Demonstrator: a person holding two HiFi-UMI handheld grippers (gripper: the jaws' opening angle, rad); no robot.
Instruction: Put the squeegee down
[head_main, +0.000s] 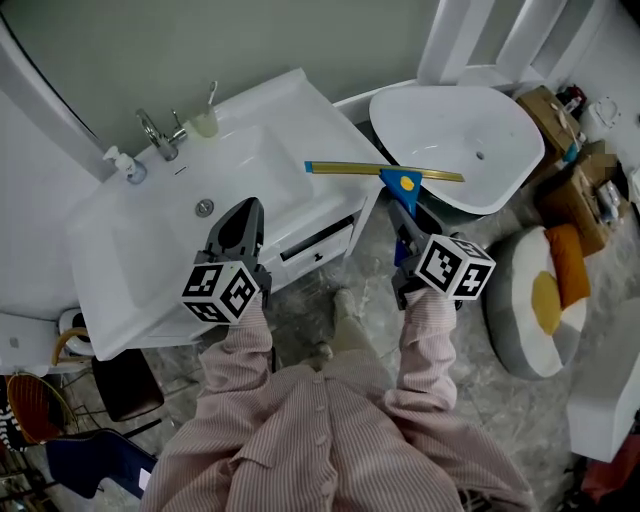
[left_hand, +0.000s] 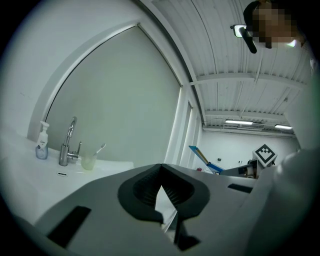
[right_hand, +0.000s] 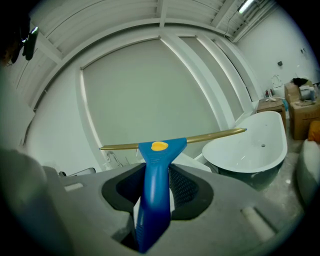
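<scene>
The squeegee (head_main: 400, 182) was not yet down: my right gripper (head_main: 407, 222) clamped its blue handle, jaws spread wide by it, with the blade in the air just off the washbasin's (head_main: 130, 240) right edge, so the whole placing was left. My left gripper (head_main: 243, 212) hung over the washbasin, jaws together on nothing. The handle's lower end was hidden inside the right gripper, and I could not tell where the squeegee belonged.

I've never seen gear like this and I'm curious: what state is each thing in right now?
squeegee: held by its blue handle, in the air, not set down.
right gripper: shut on the squeegee.
left gripper: shut, empty.
cup: upright, toothbrush standing in it.
soap bottle: upright.
bathtub: empty.
</scene>
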